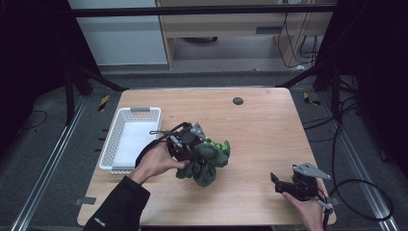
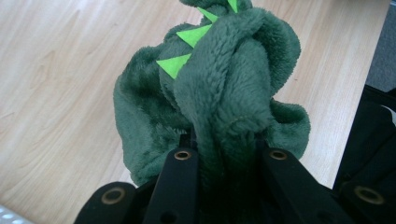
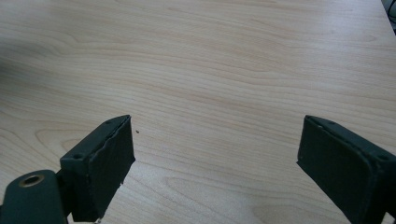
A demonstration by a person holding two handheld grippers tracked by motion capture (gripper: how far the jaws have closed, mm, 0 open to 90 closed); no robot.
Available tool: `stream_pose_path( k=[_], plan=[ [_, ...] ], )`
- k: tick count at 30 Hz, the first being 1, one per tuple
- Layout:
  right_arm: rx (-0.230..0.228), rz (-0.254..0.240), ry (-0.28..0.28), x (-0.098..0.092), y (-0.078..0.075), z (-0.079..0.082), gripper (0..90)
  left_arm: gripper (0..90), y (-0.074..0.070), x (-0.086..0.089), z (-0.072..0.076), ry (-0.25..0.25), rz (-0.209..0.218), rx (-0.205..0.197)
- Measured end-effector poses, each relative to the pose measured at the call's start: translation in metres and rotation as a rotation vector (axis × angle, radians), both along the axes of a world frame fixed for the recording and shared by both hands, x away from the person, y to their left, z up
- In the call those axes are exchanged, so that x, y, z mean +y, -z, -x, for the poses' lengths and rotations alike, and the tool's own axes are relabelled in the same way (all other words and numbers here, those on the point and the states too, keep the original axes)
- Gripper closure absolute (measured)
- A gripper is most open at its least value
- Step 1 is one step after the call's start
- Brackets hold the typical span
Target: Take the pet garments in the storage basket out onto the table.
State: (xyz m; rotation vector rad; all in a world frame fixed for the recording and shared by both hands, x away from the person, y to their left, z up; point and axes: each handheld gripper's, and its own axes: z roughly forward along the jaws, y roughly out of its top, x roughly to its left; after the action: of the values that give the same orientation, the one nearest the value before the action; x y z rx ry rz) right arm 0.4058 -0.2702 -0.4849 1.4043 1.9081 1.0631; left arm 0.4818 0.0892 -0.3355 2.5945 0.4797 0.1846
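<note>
A dark green plush dinosaur point(image 1: 207, 161) with bright green spikes lies crumpled on the wooden table point(image 1: 260, 130), just left of the middle. My left gripper point(image 1: 190, 144) is shut on it. In the left gripper view a thick fold of the plush dinosaur point(image 2: 224, 93) is pinched between the two black jaws, and the rest bulges out beyond them. My right gripper point(image 1: 279, 182) rests near the table's front right corner, held by a hand. In the right gripper view my right gripper point(image 3: 215, 154) is open with bare wood between its fingers.
A white plastic basket point(image 1: 129, 138) stands at the table's left edge, just left of my left hand. A small dark round cap point(image 1: 237, 101) sits in the tabletop near the far edge. Cables lie on the floor to the right.
</note>
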Motion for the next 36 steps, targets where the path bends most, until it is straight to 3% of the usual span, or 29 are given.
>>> stream_pose_path(
  k=[12,36],
  plan=[
    [0.002,0.001,0.000,0.000,0.000,0.000,10.8,81.2,0.020,-0.010,0.002,0.041,-0.014,0.034],
    [0.006,-0.003,-0.001,0.001,0.000,0.000,10.4,78.9,0.062,-0.037,0.006,0.096,-0.086,0.095]
  ],
)
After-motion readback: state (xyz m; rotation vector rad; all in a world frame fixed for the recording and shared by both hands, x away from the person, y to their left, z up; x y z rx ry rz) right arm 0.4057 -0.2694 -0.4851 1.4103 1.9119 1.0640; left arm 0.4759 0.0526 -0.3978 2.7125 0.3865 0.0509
